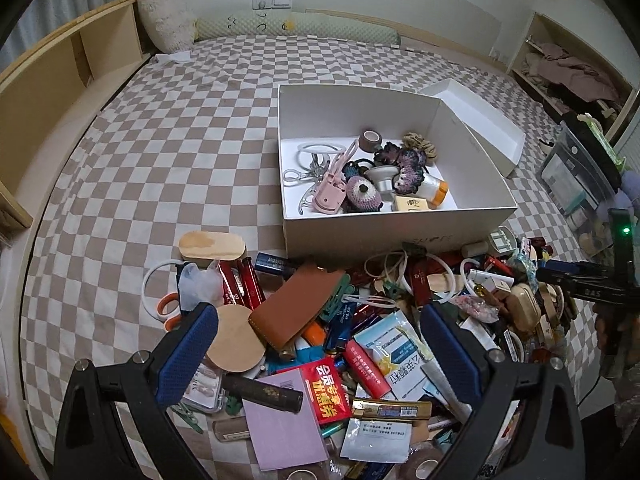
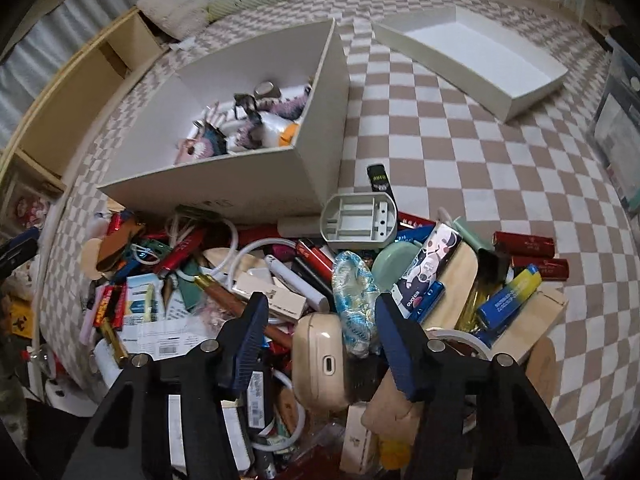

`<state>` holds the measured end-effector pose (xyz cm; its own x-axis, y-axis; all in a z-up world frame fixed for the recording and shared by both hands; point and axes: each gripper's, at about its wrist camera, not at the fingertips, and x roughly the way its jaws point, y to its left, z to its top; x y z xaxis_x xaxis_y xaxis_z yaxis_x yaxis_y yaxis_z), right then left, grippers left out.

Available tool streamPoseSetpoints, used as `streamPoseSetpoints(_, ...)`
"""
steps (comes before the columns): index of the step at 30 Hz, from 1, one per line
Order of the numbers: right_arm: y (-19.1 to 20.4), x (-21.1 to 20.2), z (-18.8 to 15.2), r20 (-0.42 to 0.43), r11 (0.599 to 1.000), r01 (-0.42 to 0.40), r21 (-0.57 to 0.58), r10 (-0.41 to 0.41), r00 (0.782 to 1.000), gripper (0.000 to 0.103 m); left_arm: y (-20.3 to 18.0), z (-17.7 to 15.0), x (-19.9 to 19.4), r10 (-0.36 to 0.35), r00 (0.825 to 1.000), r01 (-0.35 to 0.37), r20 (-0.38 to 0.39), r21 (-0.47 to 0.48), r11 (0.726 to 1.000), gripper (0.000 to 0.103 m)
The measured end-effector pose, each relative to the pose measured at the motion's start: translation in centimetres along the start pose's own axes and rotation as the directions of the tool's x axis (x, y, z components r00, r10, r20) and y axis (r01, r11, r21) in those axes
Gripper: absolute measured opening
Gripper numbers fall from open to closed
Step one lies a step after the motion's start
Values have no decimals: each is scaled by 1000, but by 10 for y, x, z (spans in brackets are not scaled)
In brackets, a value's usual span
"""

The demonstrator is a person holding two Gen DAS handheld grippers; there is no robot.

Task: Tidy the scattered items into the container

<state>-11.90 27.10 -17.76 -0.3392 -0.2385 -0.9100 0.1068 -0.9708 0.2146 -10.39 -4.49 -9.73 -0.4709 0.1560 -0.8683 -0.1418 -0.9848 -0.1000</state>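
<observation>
A white box (image 1: pixel 396 232) stands on the checked bed and holds several small items; it also shows in the right wrist view (image 2: pixel 256 188). A dense pile of scattered items lies in front of it. My left gripper (image 1: pixel 320 320) is open and empty above a brown leather case (image 1: pixel 296 308) and a red packet (image 1: pixel 324 390). My right gripper (image 2: pixel 320 308) is open, its fingers either side of a beige earbud case (image 2: pixel 320 360) and a blue-patterned wrapper (image 2: pixel 354 296), not closed on them. The right gripper also shows at the right edge of the left wrist view (image 1: pixel 588 280).
The box's white lid (image 2: pixel 472 56) lies open side up behind the box. A wooden bed frame with shelves (image 1: pixel 60 72) runs along the left. Clear storage bins (image 1: pixel 576 176) stand at the right. A fluffy pillow (image 1: pixel 166 16) sits at the headboard.
</observation>
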Motion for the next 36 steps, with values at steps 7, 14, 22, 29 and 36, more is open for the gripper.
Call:
streamPoseSetpoints(7, 0, 22, 2, -36, 993, 108, -53, -110, 993, 56, 3, -2, 17, 2, 999, -2, -44, -10, 1000, 101)
streamPoseSetpoints(14, -8, 42, 2, -76, 976, 200, -92, -207, 975, 27, 5, -3, 40, 14, 995, -16, -103, -20, 1000, 101)
streamPoseSetpoints(22, -24, 27, 8, -47, 994, 103, -34, -105, 993, 18, 16, 0, 55, 43, 991, -46, -128, -19, 999, 96)
streamPoseSetpoints(29, -42, -18, 17, 72, 998, -25, 64, 21, 997, 14, 24, 5, 64, 38, 990, -40, -134, -12, 999, 89)
streamPoseSetpoints(36, -32, -57, 22, 182, 978, -179, 108, 157, 971, 14, 27, 12, 80, 25, 995, -17, -97, 83, 996, 89)
